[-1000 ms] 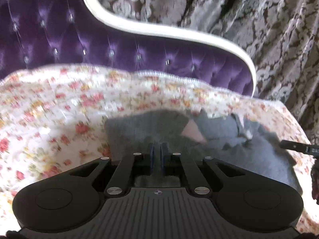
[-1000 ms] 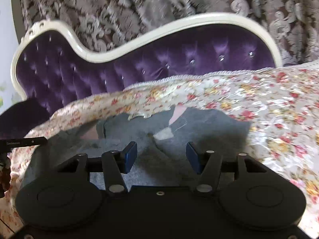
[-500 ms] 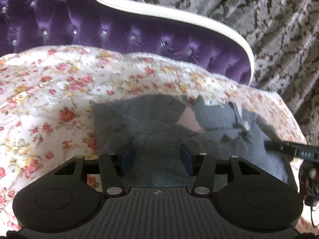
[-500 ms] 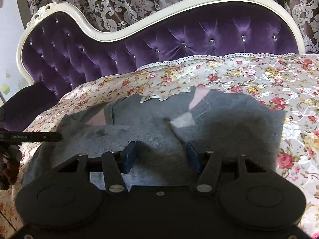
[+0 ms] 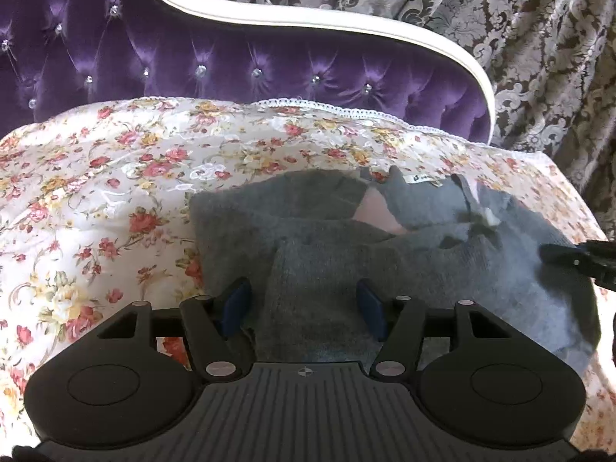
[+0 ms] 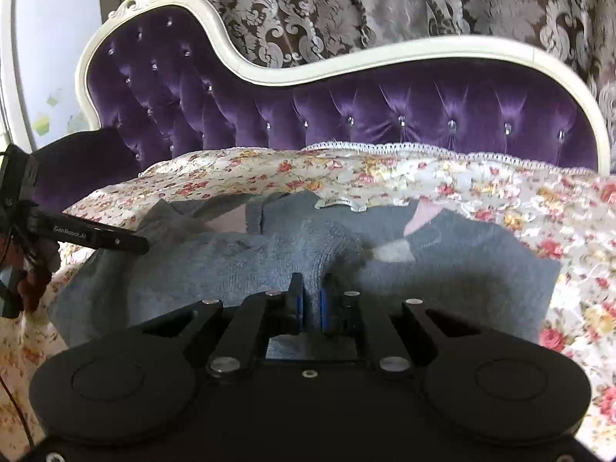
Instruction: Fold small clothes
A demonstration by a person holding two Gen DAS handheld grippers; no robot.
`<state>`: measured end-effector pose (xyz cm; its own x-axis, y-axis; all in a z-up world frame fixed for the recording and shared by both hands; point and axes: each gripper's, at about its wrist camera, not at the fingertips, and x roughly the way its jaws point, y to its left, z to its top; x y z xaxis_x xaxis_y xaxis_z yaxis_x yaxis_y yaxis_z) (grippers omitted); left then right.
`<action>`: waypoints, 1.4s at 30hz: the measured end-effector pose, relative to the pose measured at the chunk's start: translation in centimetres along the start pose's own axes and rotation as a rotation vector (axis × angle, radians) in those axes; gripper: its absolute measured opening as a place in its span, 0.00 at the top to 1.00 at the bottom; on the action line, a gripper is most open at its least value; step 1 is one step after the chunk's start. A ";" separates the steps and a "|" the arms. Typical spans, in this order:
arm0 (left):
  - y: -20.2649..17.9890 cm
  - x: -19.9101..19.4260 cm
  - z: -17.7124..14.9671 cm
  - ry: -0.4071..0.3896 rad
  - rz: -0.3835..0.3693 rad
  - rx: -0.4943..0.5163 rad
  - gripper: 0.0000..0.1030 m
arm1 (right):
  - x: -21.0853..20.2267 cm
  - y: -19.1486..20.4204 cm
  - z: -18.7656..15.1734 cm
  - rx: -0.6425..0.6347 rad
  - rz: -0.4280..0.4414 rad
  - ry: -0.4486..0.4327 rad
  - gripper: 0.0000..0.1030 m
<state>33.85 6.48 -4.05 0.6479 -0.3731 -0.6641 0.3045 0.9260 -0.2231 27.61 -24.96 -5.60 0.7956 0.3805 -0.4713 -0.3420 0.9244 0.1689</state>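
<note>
Left wrist view: grey knit garment [image 5: 385, 254] lies spread on the floral bedspread [image 5: 96, 200], toward its right side, in front of the purple tufted headboard [image 5: 231, 65] with its white frame; patterned curtain [image 5: 539, 38] behind. A sleeve is folded across the body of the garment, a pink lining patch and a white neck label showing at the far edge. Left gripper [image 5: 304, 304] sits over the near part of the garment, jaws opening, blue pads apart with grey knit lying between them but neither pad pressing on it. At the right edge, a dark fingertip of the other gripper reaches onto the garment's right side. Right wrist view: same grey garment [image 6: 462, 273] on the bedspread [image 6: 539, 200], headboard [image 6: 385, 115] and curtain [image 6: 346, 7] beyond. Right gripper [image 6: 311, 300] has its blue pads drawn almost together, with a raised ridge of grey knit pinched between them near the garment's middle. At the left edge, a black finger of the left gripper [image 6: 96, 236] rests over the garment's left side; a dark sleeve [image 6: 77, 161] shows behind it.
</note>
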 end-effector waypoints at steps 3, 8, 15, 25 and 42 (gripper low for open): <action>-0.5 -0.5 -0.5 -0.019 0.038 0.021 0.44 | 0.1 -0.4 0.1 0.024 -0.014 0.002 0.85; -1.5 -1.4 -0.9 -0.056 0.078 0.115 0.44 | 0.0 -0.6 0.0 0.044 -0.017 0.004 0.84; -1.7 -1.6 -0.9 -0.086 0.060 0.129 0.49 | -0.1 -0.5 -0.1 0.047 -0.016 0.008 0.83; -0.3 1.0 0.8 0.023 -0.041 0.040 0.49 | 0.4 -0.8 -0.2 0.064 -0.014 0.018 0.81; -4.2 -6.1 1.9 -0.287 0.053 0.245 0.95 | -3.7 0.9 2.3 -0.047 -0.108 -0.127 0.86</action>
<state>29.98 4.76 2.29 0.8258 -0.3579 -0.4359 0.4005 0.9163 0.0065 25.55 -25.42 -1.71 0.8848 0.2817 -0.3711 -0.2714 0.9591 0.0808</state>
